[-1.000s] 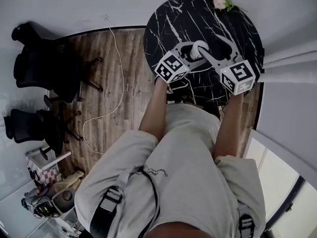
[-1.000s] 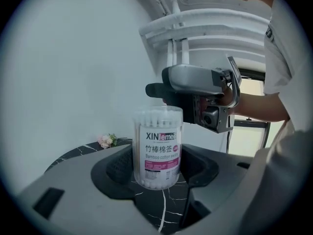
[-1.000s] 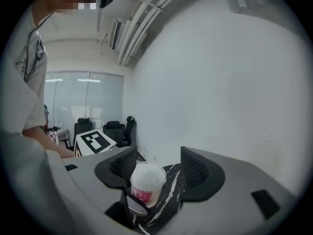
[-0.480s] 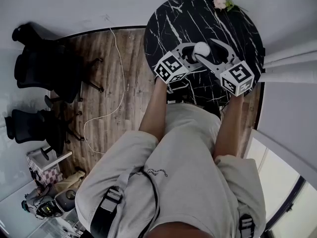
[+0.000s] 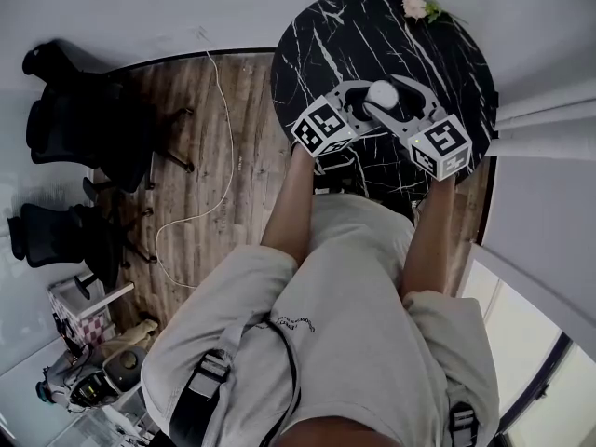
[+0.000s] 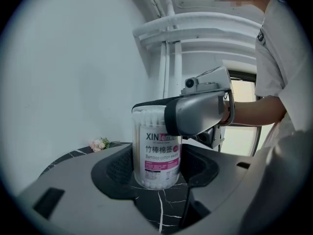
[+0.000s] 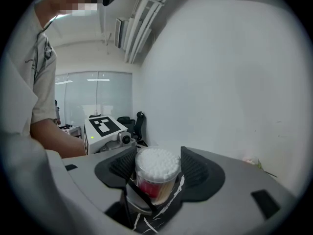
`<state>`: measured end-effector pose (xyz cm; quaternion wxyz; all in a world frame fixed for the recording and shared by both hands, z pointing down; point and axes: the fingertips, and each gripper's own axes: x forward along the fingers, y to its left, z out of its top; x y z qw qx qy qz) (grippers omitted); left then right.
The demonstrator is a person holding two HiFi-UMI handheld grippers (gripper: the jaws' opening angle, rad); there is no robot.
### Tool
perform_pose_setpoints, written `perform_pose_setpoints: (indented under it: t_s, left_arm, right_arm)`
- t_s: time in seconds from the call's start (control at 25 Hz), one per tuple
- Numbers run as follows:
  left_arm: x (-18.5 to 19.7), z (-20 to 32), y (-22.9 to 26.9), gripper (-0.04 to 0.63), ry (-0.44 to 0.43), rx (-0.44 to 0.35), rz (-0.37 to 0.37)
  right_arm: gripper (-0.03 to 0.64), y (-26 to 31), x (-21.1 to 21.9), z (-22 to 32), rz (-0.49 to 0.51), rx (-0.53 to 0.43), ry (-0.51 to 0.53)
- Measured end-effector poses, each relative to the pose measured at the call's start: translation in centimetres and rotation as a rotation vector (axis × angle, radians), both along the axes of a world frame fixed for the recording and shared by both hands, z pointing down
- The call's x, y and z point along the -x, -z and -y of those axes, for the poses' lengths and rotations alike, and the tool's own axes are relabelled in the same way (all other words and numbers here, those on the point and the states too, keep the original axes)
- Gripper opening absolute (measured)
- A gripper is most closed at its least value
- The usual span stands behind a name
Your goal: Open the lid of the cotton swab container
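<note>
One clear cotton swab container (image 6: 156,151) stood on the round black marble worktop (image 5: 317,35), near the middle and well apart from the small flower (image 5: 416,6) at the far edge. It was packed full of cotton swabs (image 6: 146,124) set on end, their white heads crowded under the lid (image 7: 157,161). The container was upright, its long axis vertical, with the lid on top and the printed pink-and-white label turned toward the left gripper view. The left tongs (image 6: 157,169) were clenched on the lower body, a pad pressed to each side of the label. The right tongs (image 7: 157,174) came in from the opposite side and higher up, clamped around the lid, with a pad against each side of it. The person's forearms reached over the near edge of the worktop.
</note>
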<state>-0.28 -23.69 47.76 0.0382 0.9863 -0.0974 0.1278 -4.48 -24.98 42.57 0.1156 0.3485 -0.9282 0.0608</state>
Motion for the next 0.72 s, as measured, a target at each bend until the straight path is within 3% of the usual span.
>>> perform_pose_setpoints:
  t_s: [0.72]
  left_arm:
    - [0.57,0.00,-0.21,0.267,0.005,-0.044,0.011]
  right_arm:
    - [0.298,-0.20,0.32,-0.11,0.003,0.094,0.027]
